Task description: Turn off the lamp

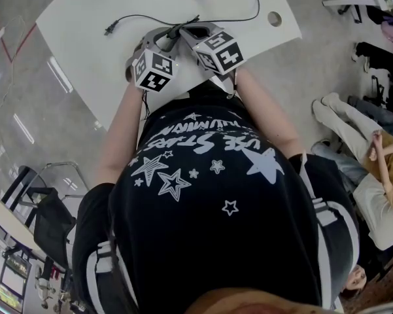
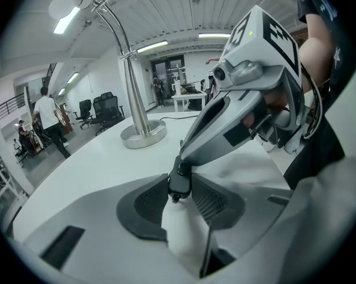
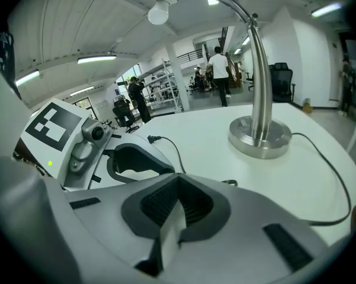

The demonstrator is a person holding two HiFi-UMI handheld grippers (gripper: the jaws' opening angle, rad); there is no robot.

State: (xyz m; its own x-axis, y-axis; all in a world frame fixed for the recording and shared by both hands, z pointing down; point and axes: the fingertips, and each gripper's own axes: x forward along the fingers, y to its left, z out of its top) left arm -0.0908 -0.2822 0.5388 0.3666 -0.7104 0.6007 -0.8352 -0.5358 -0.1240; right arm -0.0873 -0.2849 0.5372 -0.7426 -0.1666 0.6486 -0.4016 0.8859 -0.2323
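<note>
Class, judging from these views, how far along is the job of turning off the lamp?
Done: the left tool is closed on the cord switch, apparently steadying it. In hand: the right tool, jaws shut, rests its tip on that switch. Left: the bulb cannot be judged lit or off, so the switch-off is unconfirmed.

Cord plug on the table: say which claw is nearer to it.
Left. The left claw sits right of the plug in the head view; the right claw lies beyond it, farther right.
</note>
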